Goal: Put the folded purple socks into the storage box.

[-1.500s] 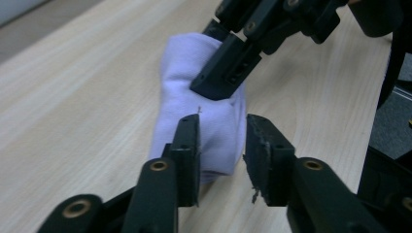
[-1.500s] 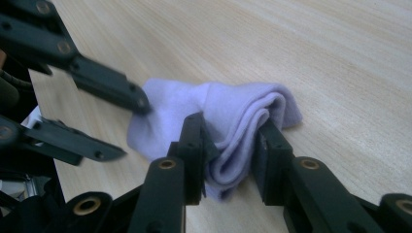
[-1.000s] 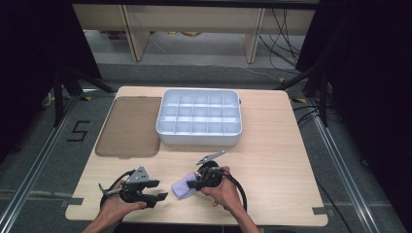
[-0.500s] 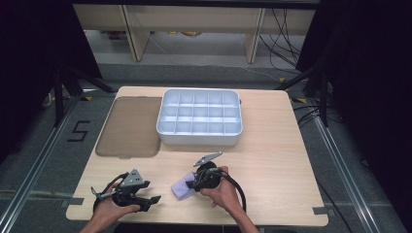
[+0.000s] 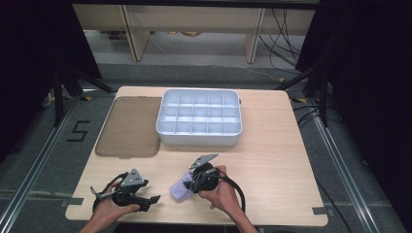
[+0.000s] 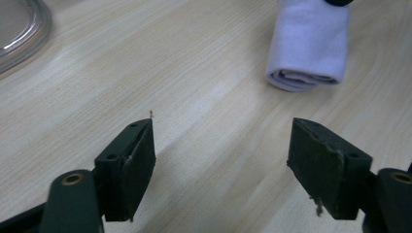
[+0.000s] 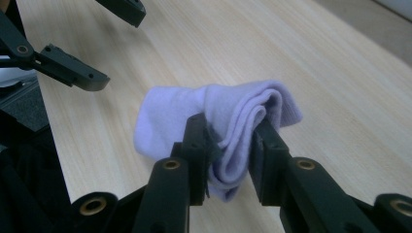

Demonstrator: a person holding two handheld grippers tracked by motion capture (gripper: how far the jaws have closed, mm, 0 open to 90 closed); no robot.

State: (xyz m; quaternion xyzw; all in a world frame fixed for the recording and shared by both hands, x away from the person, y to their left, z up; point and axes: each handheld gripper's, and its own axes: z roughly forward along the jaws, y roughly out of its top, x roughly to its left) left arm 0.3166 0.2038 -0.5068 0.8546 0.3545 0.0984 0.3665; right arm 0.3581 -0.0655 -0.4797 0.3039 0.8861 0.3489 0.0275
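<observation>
While the high view shows the cloth point(image 5: 179, 190) at lower centre of the counter point(image 5: 272, 155), the left gripper view shows left fingers point(image 6: 130, 167) spread, empty. In the right gripper view, right fingers point(image 7: 195, 145) pinch its soft, light fold; grip mid-roll.

Light wooden table point(image 5: 272, 155) bears white compartment tray point(image 5: 199, 117); brownish lid point(image 5: 128, 127) (flat) beside; lavender cloth point(image 5: 180, 189)
</observation>
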